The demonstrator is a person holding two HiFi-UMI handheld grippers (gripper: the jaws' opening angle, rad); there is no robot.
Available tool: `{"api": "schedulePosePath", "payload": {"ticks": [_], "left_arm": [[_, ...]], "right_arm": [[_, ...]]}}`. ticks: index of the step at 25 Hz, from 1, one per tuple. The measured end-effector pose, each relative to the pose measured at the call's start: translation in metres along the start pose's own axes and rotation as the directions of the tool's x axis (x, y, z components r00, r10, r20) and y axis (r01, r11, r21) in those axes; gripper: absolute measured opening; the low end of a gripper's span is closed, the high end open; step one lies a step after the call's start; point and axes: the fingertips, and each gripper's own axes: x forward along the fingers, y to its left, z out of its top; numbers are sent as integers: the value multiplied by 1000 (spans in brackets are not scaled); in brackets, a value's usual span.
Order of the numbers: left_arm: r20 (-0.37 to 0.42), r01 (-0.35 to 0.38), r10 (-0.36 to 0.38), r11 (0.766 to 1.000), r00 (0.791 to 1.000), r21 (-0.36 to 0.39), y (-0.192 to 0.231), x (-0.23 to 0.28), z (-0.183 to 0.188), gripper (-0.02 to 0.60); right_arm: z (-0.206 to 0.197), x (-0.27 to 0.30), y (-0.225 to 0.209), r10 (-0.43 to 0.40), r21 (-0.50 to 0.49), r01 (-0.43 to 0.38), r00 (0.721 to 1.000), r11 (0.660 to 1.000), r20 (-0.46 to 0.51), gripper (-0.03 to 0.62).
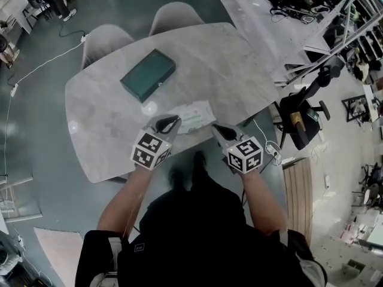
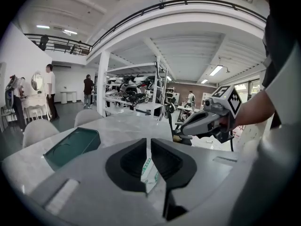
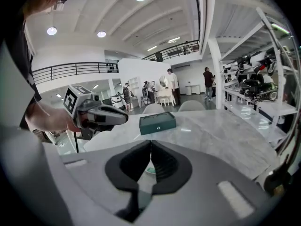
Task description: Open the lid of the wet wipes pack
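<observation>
Left tongs [image 1: 169,123] clenched, tips together with nothing between them; right tongs [image 1: 219,130] likewise clenched and empty. Wet wipes pack [image 1: 195,116] lies flat on the grey tabletop [image 1: 102,124] near my edge, just ahead of and between the two pairs, with the left tip just beside its near-left corner. Dark green box [image 1: 148,75] sits farther out, well apart from the pack, with two pale chairs [image 1: 105,40] at the far edge.
</observation>
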Motion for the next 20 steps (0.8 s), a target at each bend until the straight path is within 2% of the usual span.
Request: {"api": "schedulePosePath", "payload": {"ticks": [6, 10, 15, 20], "left_arm": [[-101, 23, -23, 1000, 995, -9, 2, 45, -28, 67], [-188, 34, -28, 999, 982, 31, 4, 71, -46, 104], [-314, 95, -61, 991, 947, 93, -4, 104, -69, 174], [-403, 131, -54, 977, 914, 167, -6, 125, -89, 183]], "right_arm": [[-24, 38, -37, 36, -5, -36, 996, 999, -80, 3], [-37, 60, -52, 68, -5, -69, 989, 998, -128, 3], [-54, 82, -69, 90, -15, -95, 979, 995, -183, 3], [-72, 101, -81, 95, -22, -103, 968, 994, -234, 3]]}}
